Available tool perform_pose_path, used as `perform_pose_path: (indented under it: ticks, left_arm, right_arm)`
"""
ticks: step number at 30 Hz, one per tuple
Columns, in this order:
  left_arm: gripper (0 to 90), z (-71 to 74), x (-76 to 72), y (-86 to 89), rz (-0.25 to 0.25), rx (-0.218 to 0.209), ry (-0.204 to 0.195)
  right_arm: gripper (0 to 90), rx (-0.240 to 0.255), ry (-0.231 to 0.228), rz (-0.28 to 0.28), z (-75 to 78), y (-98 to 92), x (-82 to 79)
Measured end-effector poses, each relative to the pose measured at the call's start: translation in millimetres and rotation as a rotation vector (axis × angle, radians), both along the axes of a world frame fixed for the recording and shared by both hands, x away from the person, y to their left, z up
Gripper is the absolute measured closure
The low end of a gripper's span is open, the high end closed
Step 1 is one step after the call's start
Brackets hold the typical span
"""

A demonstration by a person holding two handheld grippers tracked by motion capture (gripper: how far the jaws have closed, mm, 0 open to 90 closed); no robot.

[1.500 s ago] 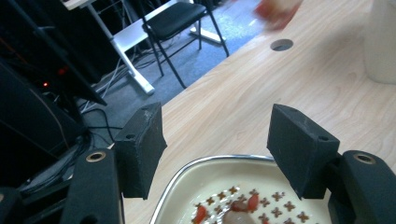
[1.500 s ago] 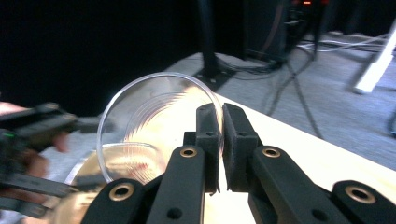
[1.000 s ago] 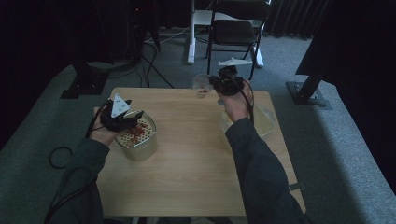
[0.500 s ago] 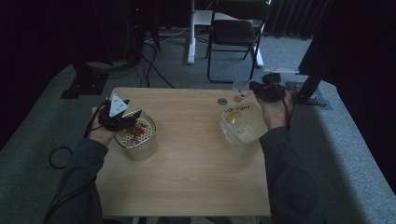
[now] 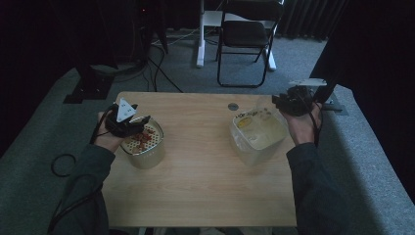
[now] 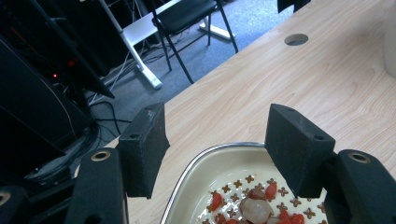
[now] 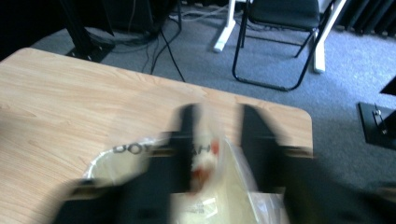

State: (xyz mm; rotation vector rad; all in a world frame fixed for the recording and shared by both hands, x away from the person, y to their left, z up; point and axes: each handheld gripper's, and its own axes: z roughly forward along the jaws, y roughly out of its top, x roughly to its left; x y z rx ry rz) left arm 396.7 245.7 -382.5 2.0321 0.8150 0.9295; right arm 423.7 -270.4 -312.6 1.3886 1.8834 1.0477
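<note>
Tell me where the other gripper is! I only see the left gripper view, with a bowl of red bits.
Observer: The right gripper is near the far right corner of the table, by a clear tub.
Operator: What's in the tub?
Observer: Something pale yellow, and a plastic bag rises from it.
Operator: Is it grabbing the bag?
Observer: The bag lies between its jaws, but the right gripper view is blurred, so I can't tell.

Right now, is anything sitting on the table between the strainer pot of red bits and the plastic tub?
Nothing visible does. Bare wood lies between the strainer pot under the left gripper and the plastic tub by the right gripper.
</note>
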Motion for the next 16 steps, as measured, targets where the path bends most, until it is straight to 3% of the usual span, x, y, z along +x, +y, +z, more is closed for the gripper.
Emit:
perform_pose_path:
  ticks: [5, 16]
  left_arm:
    - [38.9, -0.3, -0.4, 0.6, 0.001, -0.004, -0.001]
    - [38.9, -0.2, -0.4, 5.2, 0.014, -0.009, -0.002]
  right_arm:
    - [48.9, 0.010, -0.022, -0.011, 3.2, 0.1, -0.4]
    - [46.7, 0.022, -0.029, 0.005, 0.9, 7.8, 1.2]
